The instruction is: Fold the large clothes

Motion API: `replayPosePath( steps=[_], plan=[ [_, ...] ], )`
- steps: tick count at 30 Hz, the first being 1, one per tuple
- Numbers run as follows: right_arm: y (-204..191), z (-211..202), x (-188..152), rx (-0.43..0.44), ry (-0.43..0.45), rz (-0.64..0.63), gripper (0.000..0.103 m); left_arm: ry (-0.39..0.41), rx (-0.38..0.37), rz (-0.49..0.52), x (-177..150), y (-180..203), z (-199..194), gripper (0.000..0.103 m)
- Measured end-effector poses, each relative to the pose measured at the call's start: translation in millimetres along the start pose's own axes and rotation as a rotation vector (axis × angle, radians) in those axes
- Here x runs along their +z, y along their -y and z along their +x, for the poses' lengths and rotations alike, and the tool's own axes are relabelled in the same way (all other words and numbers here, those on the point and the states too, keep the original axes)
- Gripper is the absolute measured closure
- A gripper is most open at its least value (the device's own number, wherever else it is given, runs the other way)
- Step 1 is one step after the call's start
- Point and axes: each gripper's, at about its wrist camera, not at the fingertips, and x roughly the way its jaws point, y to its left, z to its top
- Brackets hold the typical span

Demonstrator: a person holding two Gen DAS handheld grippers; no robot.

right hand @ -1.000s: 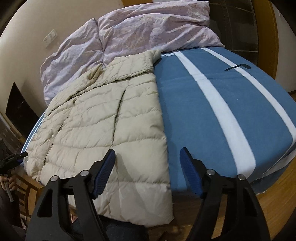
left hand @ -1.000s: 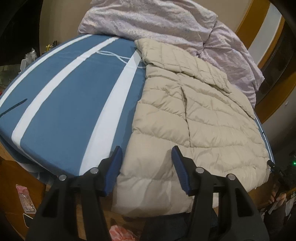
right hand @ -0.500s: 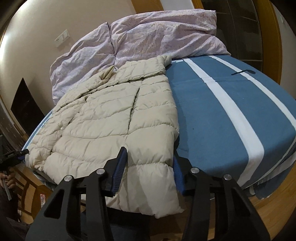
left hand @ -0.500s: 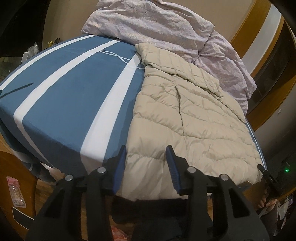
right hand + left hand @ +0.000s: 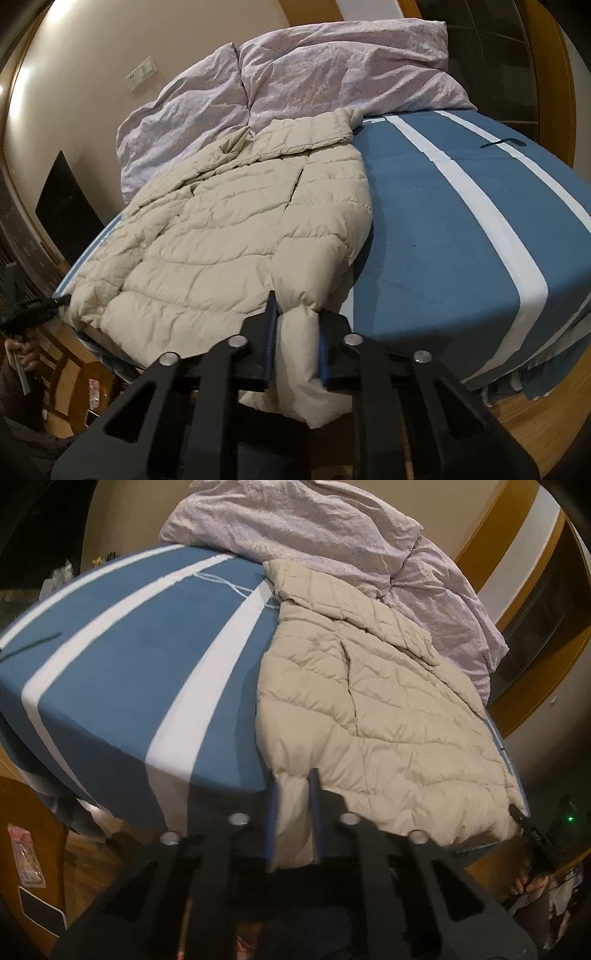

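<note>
A beige quilted puffer jacket point(image 5: 369, 701) lies flat on the bed, its hem at the near edge and its collar toward the pillows. It also shows in the right wrist view point(image 5: 229, 229). My left gripper point(image 5: 293, 775) is shut on the jacket's hem at one near corner. My right gripper point(image 5: 297, 301) is shut on the jacket's hem at the other near corner. A flap of hem hangs down between each pair of blue-padded fingers.
The bed has a blue sheet with white stripes point(image 5: 129, 672), also in the right wrist view point(image 5: 461, 229). Lilac pillows and a duvet point(image 5: 314, 81) are piled at the head. Wooden floor point(image 5: 517, 424) lies below the bed's edge. A dark thin object point(image 5: 502, 142) lies on the sheet.
Both grippers moved in to the jacket's hem and closed from wide open onto it. The hem corners now bunch between the fingers.
</note>
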Motion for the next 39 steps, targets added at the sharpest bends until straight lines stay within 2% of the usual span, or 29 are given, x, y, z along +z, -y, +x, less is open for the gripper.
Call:
replayPosePath(
  steps=[4, 9, 16, 22, 30, 39],
  plan=[
    [1, -8, 12, 0.017, 0.034, 0.017, 0.093, 0.011, -0.007, 0.008, 2, 5, -6, 0.099],
    [-7, -23, 37, 0.020, 0.112, 0.005, 0.094, 0.085, -0.019, 0.037, 21, 19, -25, 0.100],
    [-19, -23, 84, -0.015, 0.189, -0.027, 0.094, 0.206, -0.018, 0.052, 71, 35, -43, 0.100],
    [-25, -10, 128, -0.043, 0.232, -0.033, 0.094, 0.272, -0.008, 0.082, 117, 58, -39, 0.100],
    [-28, 26, 194, -0.074, 0.267, -0.033, 0.094, 0.310, 0.005, 0.078, 191, 78, -7, 0.100],
    [-16, 104, 250, -0.101, 0.235, -0.016, 0.094, 0.259, 0.067, 0.066, 266, 76, 71, 0.101]
  ],
)
